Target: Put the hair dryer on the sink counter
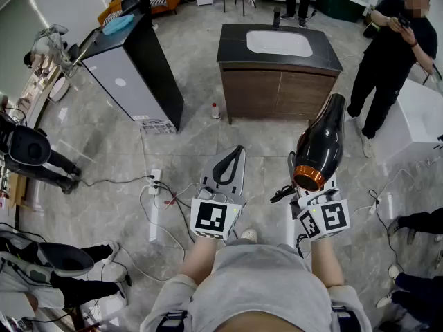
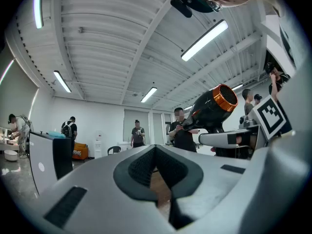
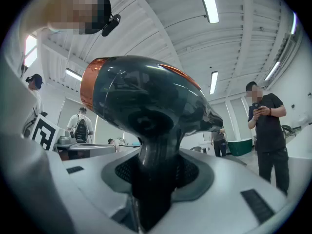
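Nearest me in the head view, my right gripper (image 1: 313, 185) clamps the hair dryer (image 1: 320, 142) by its handle, held in the air well short of the sink counter (image 1: 234, 47).

Left gripper view: my left gripper (image 2: 155, 149) is closed and empty.

Right gripper view: the shell is glossy and rigid, and I judge it slippery and top-heavy. The handle is the correct hold. Its lower end is hidden between the jaws.

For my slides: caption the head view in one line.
A black hair dryer held in the right hand-held gripper, the left hand-held gripper empty, sink counter ahead.
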A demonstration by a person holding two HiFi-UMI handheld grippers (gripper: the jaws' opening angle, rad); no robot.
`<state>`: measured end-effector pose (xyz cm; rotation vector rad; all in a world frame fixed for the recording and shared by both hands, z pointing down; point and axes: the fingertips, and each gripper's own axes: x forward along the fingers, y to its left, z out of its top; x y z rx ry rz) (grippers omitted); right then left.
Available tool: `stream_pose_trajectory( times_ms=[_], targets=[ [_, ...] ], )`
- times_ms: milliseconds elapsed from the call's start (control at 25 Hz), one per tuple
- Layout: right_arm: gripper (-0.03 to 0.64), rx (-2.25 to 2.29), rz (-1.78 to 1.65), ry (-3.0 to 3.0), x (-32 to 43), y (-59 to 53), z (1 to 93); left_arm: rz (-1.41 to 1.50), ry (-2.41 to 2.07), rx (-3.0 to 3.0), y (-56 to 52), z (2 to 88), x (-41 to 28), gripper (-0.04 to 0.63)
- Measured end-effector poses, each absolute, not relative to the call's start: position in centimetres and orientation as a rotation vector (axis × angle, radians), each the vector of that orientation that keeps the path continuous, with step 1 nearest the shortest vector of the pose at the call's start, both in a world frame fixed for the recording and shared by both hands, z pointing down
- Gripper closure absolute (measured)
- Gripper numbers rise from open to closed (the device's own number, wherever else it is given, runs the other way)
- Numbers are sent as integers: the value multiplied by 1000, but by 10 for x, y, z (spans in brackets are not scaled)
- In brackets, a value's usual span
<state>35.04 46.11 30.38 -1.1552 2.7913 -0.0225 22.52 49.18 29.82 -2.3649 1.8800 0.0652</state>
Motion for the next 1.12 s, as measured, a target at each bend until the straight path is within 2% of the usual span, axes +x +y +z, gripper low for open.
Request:
stream_pose_trajectory(
  times_ms=[1120],
  targets=[
    [445, -1167, 7, 2773, 339, 461, 302, 61, 1864, -2404, 484, 311, 216, 592]
  ],
)
